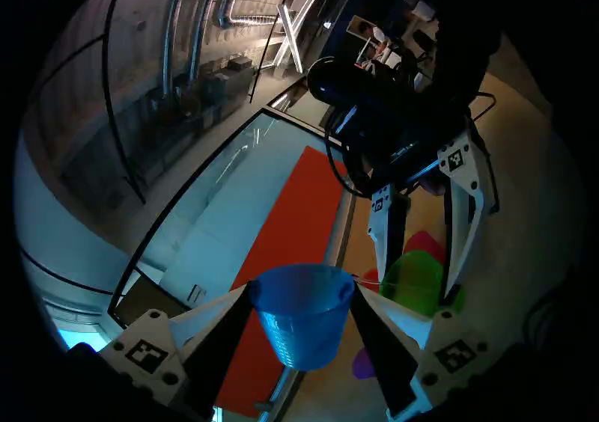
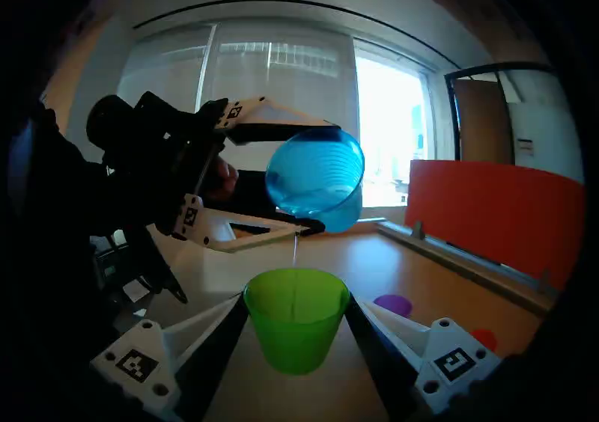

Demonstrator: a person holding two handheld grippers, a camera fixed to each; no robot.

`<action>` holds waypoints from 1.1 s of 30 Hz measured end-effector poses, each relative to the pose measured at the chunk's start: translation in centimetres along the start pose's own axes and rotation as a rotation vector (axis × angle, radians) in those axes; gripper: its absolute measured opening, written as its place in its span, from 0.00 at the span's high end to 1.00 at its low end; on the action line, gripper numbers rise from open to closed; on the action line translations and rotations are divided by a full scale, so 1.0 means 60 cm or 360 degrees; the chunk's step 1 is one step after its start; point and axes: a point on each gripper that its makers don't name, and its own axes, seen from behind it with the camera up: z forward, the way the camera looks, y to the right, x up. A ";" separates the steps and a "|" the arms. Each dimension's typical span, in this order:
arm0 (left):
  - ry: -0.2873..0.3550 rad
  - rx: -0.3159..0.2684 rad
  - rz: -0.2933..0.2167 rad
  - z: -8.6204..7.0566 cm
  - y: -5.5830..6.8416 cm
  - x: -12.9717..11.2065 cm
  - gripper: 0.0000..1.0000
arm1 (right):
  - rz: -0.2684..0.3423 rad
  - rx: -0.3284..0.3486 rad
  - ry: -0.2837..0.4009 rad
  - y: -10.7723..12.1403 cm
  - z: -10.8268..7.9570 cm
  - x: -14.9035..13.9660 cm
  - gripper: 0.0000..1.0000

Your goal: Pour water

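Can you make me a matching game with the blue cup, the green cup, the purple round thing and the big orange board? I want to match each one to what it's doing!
Things:
1. blue cup
2. green cup
3. purple disc
4. orange board

What it is doing:
A. lying flat on the table
B. tipped over, pouring a thin stream of water
C. standing like a wall along the table's edge
D. upright, catching the water

Pairs: 1-B, 2-D, 3-A, 4-C.
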 end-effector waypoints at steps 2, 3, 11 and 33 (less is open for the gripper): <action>-0.0001 0.0001 0.0002 -0.001 -0.001 0.000 0.12 | -0.0001 0.0001 0.0001 0.000 0.000 0.001 0.07; -0.0001 0.0001 0.0005 -0.001 -0.001 0.001 0.12 | -0.0001 0.0001 0.0002 0.000 0.000 0.001 0.07; 0.0001 0.0000 0.0024 -0.001 -0.001 0.003 0.12 | -0.0005 0.0001 0.0005 0.000 -0.001 0.004 0.07; 0.0006 0.0002 0.0075 0.003 -0.003 0.007 0.12 | -0.0012 -0.0004 0.0012 0.002 -0.001 0.007 0.07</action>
